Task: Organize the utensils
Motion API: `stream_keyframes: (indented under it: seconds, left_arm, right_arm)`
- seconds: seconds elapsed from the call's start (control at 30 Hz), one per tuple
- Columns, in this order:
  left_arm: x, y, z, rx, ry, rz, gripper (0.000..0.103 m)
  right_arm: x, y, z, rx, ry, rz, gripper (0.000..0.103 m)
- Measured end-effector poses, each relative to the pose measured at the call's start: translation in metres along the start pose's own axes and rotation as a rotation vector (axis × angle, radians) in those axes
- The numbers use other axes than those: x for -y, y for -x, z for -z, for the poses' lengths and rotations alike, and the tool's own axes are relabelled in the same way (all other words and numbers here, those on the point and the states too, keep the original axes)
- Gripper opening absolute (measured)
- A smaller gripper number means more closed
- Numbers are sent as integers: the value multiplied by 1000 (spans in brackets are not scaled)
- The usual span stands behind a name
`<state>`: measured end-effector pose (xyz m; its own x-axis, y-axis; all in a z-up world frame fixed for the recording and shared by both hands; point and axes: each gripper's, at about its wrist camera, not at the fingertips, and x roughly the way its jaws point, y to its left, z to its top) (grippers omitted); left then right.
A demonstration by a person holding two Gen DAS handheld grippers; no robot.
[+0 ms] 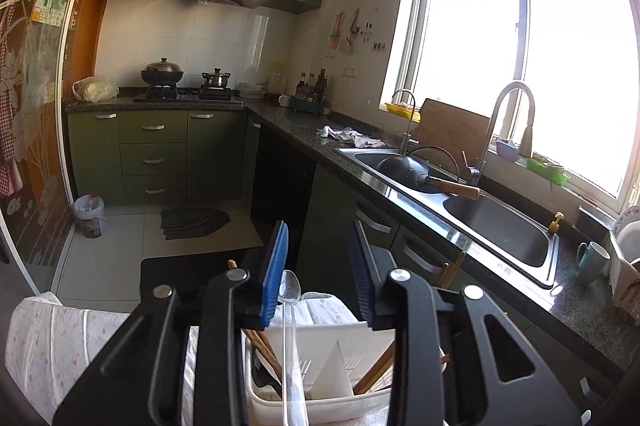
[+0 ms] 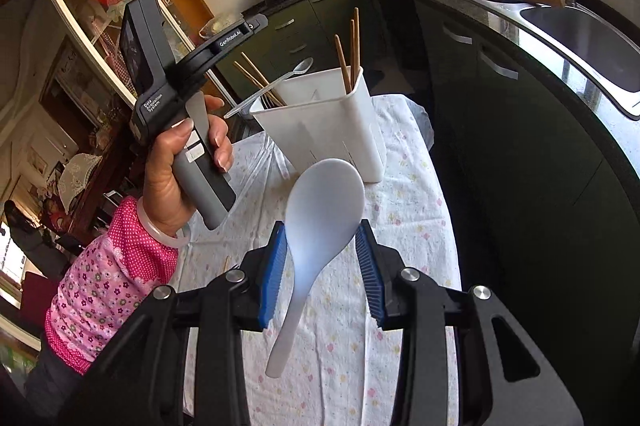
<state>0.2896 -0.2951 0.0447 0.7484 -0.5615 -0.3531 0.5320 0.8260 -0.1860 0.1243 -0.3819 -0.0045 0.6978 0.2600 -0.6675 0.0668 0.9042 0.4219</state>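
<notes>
A white divided utensil holder stands on the floral-clothed table with wooden chopsticks upright in it. In the left wrist view, my left gripper hovers just above the holder with its jaws apart. A clear plastic spoon slants between them, close to the left pad and apart from the right one. My right gripper is above the table in front of the holder, shut on the bowl of a white rice spoon whose handle hangs toward the camera.
A hand in a pink floral sleeve holds the left gripper left of the holder. To the right runs a dark counter with a double sink, a wok in it, and a mug.
</notes>
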Motion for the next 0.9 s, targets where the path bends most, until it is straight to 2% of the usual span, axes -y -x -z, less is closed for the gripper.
stream_keyframes:
  seconds: [0.17, 0.3, 0.4, 0.5, 0.6, 0.73, 0.83, 0.9]
  left_arm:
    - [-20, 15, 1, -24, 56, 41, 30]
    - [-37, 47, -2, 5, 96, 50, 29]
    - [-47, 76, -1, 10, 90, 50, 29]
    - [-61, 107, 6, 1, 99, 43, 29]
    - [-79, 137, 19, -29, 125, 54, 29]
    - [-98, 169, 40, -58, 117, 50, 30]
    - [-106, 168, 52, -116, 87, 20, 31]
    - [-114, 154, 60, -172, 100, 21, 31]
  right_arm:
    - [-18, 8, -38, 90, 3, -36, 36]
    - [-39, 17, -84, 262, 19, -2, 36]
    - [-58, 16, -119, 404, 55, 95, 36]
    - [-79, -6, -140, 511, 143, 268, 36]
    - [-91, -44, -147, 524, 225, 389, 36]
    - [-97, -84, -139, 559, 330, 492, 36]
    - [-96, -103, -130, 561, 364, 539, 36]
    - [-93, -113, -126, 539, 363, 537, 36]
